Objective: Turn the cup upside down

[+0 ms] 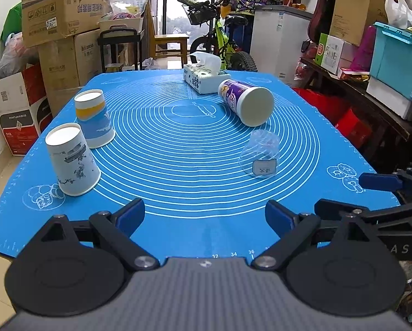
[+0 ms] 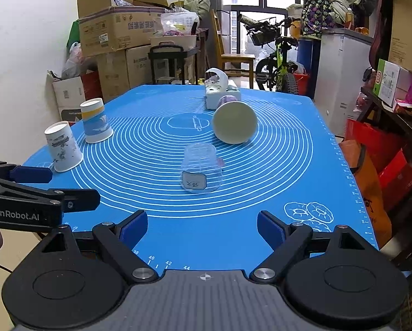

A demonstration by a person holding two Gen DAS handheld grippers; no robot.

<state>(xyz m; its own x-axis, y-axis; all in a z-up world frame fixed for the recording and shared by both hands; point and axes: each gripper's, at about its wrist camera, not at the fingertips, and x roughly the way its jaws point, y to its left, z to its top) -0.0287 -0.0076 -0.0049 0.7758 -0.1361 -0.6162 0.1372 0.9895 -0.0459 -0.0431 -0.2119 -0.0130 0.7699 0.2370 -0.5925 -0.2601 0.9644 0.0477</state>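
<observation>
Four cups sit on the blue mat — three upside down: two paper cups and one clear cup. One purple cup lies sideways by one tissue box. The left gripper and right gripper are wide apart, holding nothing.

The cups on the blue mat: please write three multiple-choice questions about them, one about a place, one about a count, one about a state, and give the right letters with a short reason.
1. What lies just behind the purple cup?
A. tissue box
B. kettle
C. plate

2. How many cups are on the blue mat?
A. two
B. four
C. six

3. How is the clear plastic cup placed?
A. upright and full
B. crushed flat
C. mouth down on the mat

Answers:
1 A, the tissue box sits right behind it.
2 B, two paper cups at the left, the white one and the blue and yellow one, plus the purple and the clear one.
3 C, its wider rim is on the mat.
</observation>
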